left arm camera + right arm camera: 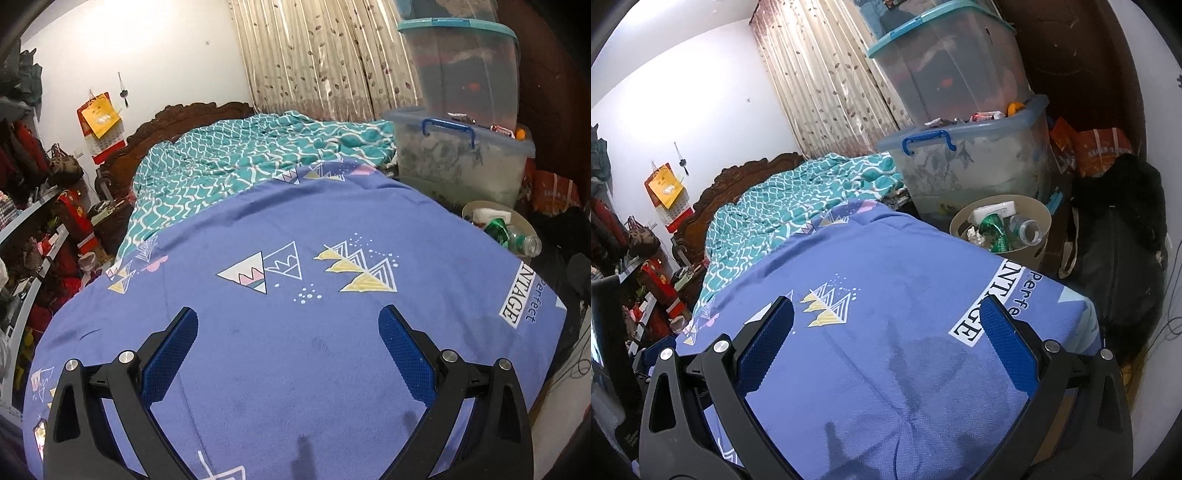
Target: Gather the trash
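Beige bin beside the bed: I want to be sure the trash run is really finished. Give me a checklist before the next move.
1. Left gripper empty, fingers apart: ok.
2. Right gripper empty, fingers apart: ok.
3. Blue bedsheet free of loose trash where visible: ok.
4. Beige bin upright, holding the plastic bottle and green wrapper: ok.
5. Floor around the bin clear: cannot tell, mostly hidden.

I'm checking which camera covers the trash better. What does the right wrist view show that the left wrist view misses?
Only the right wrist view shows the whole open mouth of the beige bin, with a crumpled wrapper inside, and the black bag beside it. Only the left wrist view shows the bed's left edge fully. Both show the blue sheet, green wrapper, clear bottle, stacked storage boxes, and an open, empty gripper.
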### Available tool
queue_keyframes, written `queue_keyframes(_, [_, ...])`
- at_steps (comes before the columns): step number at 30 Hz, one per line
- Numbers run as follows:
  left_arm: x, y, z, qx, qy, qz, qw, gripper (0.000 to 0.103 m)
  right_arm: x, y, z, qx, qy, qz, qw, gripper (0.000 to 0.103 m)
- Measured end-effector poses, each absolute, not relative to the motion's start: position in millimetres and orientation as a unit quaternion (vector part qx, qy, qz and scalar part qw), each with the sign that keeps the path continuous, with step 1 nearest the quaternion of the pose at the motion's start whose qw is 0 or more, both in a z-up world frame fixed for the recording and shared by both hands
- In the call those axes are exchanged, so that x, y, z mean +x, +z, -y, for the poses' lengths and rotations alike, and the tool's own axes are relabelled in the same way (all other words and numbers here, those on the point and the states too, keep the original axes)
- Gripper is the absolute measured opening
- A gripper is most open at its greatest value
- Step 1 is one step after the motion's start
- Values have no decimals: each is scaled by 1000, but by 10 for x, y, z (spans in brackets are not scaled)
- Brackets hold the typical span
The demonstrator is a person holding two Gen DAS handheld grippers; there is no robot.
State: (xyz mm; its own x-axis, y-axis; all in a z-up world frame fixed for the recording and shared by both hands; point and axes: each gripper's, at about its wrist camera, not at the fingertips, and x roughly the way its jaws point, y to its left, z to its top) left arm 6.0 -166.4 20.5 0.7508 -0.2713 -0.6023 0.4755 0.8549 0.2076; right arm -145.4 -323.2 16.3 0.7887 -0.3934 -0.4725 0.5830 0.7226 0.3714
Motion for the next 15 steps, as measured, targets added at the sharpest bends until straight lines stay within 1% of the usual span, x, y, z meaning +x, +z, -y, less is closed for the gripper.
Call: queue_keyframes(15, [107, 133, 1692, 174, -219, -312, 908, 94, -1379, 52, 3287, 278, -261, -221, 898, 100])
